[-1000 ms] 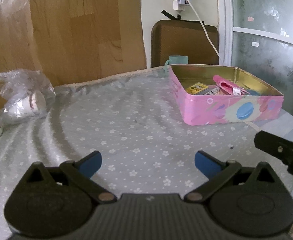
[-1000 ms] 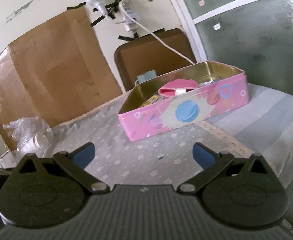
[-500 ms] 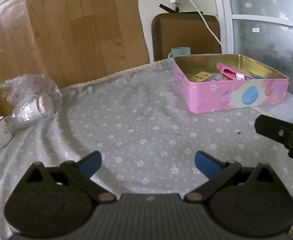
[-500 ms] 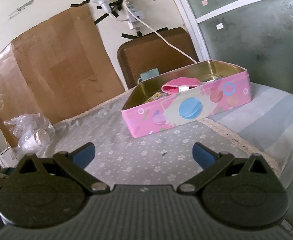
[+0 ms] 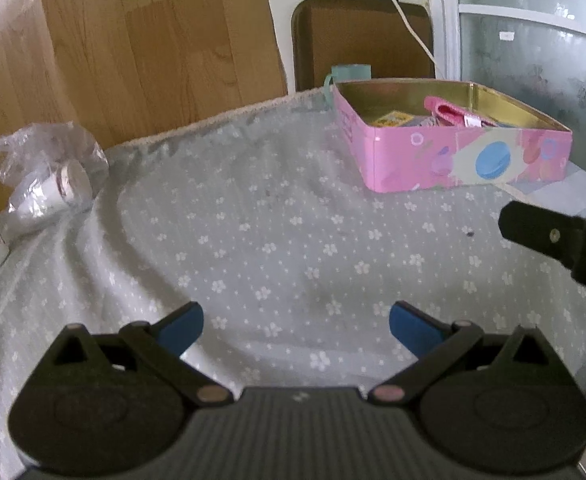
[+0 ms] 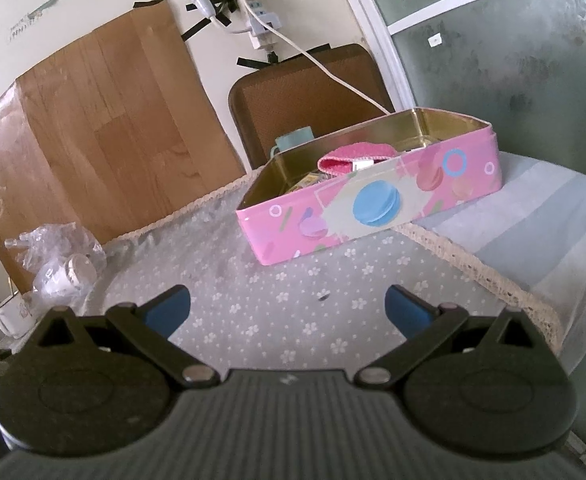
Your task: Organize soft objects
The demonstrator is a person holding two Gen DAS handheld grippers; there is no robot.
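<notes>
Both claws hung wide apart and empty over the flowered cloth [image 5: 277, 216] on the worktop: left claw [image 5: 295, 326], right claw [image 6: 287, 306]. Ahead of them, to the right, sat the open pink tin [image 6: 373, 204], a pink soft cloth [image 6: 353, 158] lying inside it

Left hand-held gripper [image 5: 295, 330] jaws spread wide, right hand-held gripper [image 6: 287, 312] likewise, both empty

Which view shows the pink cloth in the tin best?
Right wrist: the pink cloth lies broadside, rising above the tin's near wall. Left wrist shows the cloth smaller and more foreshortened.
</notes>
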